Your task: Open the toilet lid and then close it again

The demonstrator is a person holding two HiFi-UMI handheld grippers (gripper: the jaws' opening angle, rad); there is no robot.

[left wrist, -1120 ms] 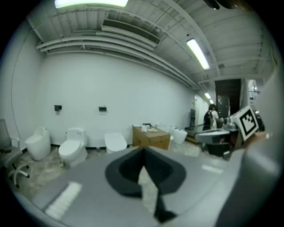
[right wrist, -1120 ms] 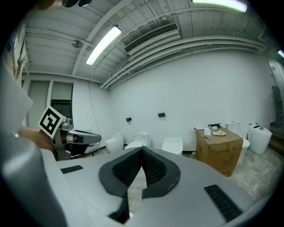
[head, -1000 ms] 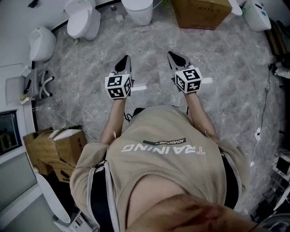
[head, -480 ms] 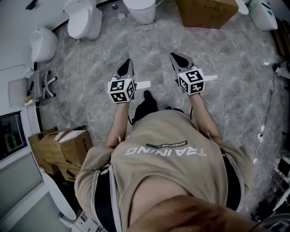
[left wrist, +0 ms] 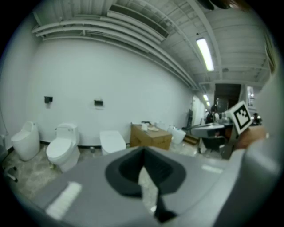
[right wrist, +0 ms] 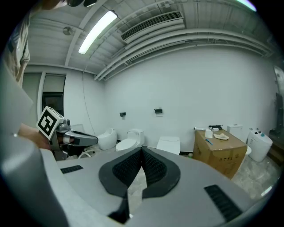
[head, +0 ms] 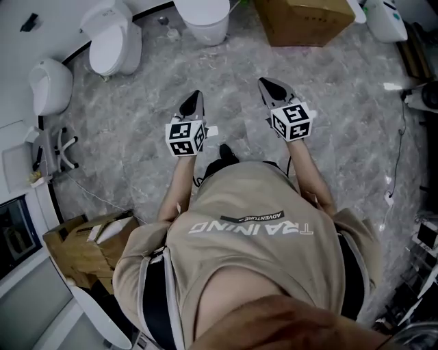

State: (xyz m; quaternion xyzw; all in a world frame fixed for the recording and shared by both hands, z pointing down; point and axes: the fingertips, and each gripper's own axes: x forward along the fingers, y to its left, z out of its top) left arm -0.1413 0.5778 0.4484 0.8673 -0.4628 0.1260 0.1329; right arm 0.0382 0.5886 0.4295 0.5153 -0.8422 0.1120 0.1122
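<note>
Work on the lid is not starting yet, as I am judging it: the person is standing on the grey stone floor (head: 130, 137), well apart from every toilet, and both steps, opening and closing, are waiting to be done. The left gripper (left wrist: 143, 153) is pointing forward with its jaws pressed together at the tips, and nothing is sitting between them. The right gripper (right wrist: 142, 150) is showing the same, jaws meeting and holding nothing. Three toilets are standing along the wall, all to the left of the cardboard box (head: 301, 20). The square toilet (head: 202, 15) is standing just beside the box, the round toilet (head: 109, 42) is standing further left of the box, and the third toilet (head: 48, 85) is sitting farthest from the box. Their lids are looking lowered in the gripper views. I am not able to tell which toilet the task is meaning; the square one is lying most directly ahead of the grippers. The person is needing to come close, lift a lid, and then lower it again
</note>
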